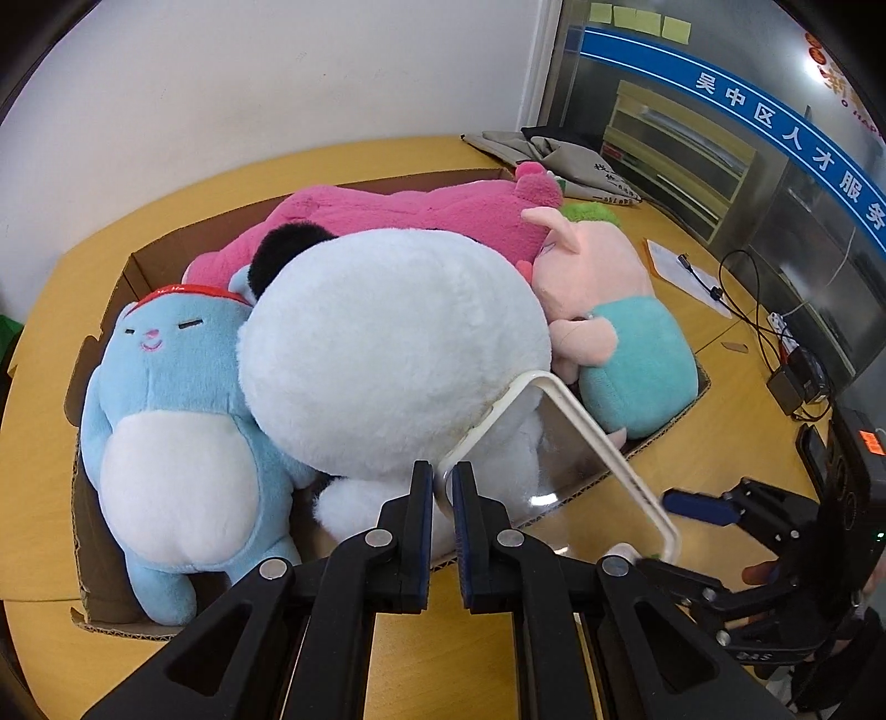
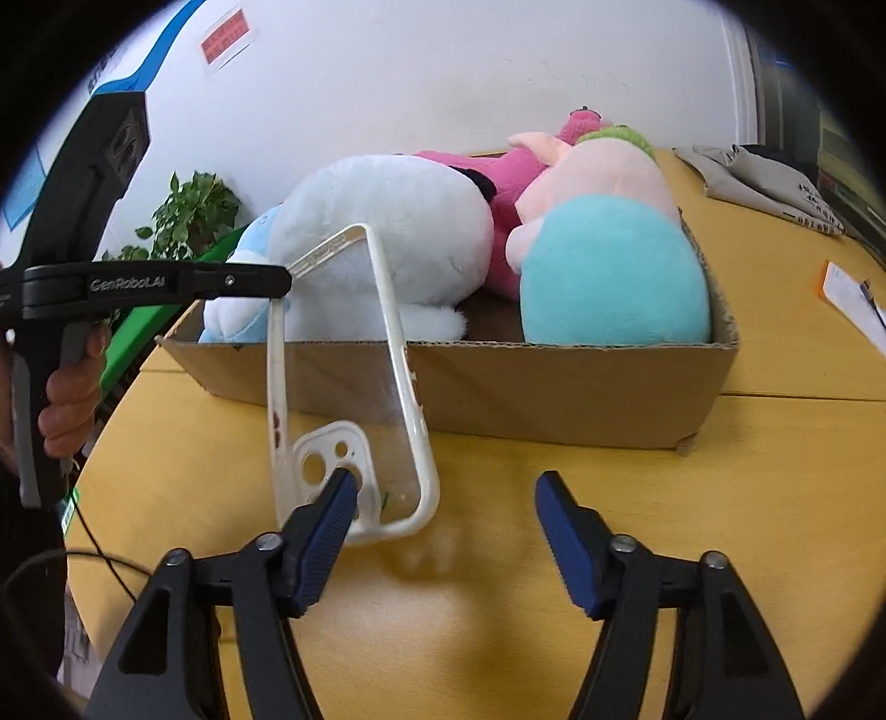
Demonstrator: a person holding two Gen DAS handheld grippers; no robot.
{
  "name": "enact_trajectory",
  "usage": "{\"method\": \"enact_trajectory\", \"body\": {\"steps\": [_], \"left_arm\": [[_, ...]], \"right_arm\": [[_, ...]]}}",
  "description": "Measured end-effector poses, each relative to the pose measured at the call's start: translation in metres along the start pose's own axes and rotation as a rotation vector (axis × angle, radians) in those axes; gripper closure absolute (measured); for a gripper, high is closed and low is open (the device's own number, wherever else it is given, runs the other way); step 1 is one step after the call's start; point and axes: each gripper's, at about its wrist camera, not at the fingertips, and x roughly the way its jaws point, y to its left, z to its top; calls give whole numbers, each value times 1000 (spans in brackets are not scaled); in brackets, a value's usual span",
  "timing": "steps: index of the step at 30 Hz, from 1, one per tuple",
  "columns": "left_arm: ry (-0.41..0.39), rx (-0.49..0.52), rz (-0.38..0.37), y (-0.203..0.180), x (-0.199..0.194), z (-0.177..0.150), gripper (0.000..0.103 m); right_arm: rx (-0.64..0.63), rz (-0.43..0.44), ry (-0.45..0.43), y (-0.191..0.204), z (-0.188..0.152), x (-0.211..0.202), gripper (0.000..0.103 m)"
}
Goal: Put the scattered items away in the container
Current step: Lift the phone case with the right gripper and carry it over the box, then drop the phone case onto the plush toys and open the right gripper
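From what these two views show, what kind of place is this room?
Probably an office or public service centre, not a home. A blue wall banner carries Chinese lettering, sticky notes are stuck above it, and a clipboard with cables lies on the wooden table.

we see a round-edged wooden table (image 1: 343, 160) with a yellowish top, a seam (image 2: 803, 400) running across it in the right wrist view. behind it stands a plain white wall (image 1: 277, 72). to one side is a glass partition (image 1: 720, 138) crossed by a blue band with white chinese characters (image 1: 775, 130), and yellow sticky notes (image 1: 637, 19) sit near its top. a leafy green plant (image 2: 191, 221) stands by the wall. a red notice (image 2: 228, 41) hangs high on it.
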Motion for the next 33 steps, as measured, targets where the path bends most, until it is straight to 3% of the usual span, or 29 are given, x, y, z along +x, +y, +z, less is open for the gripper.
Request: {"method": "enact_trajectory", "body": {"steps": [1, 3, 9, 13, 16, 21, 24, 27, 31, 33], "left_arm": [[-5, 3, 3, -1, -2, 0, 96], [-12, 5, 4, -2, -4, -2, 96], [-5, -7, 8, 0, -8, -5, 96], [-63, -6, -4, 2, -30, 9, 96], [-105, 5, 2, 8, -43, 35, 96], [-167, 29, 37, 31, -48, 108, 96], [-170, 5, 72, 54, -29, 151, 96], [-81, -70, 87, 87, 19, 181, 96], [68, -158, 60, 115, 88, 175, 96], [54, -203, 27, 122, 96, 166, 96]], "right_arm": [[1, 11, 6, 1, 0, 3, 63], [-2, 43, 14, 5, 0, 8, 76], [-5, 32, -4, 8, -1, 0, 79], [-46, 12, -52, 15, 6, -20, 80], [-61, 16, -100, 19, 25, -34, 82], [-139, 2, -157, 20, 94, -28, 82], [-153, -14, -159, 10, 147, -5, 82], [-158, -21, -134, -1, 192, 23, 82], [-145, -53, -36, -18, 222, 69, 80], [-168, -121, 12, -24, 221, 91, 80]]}}
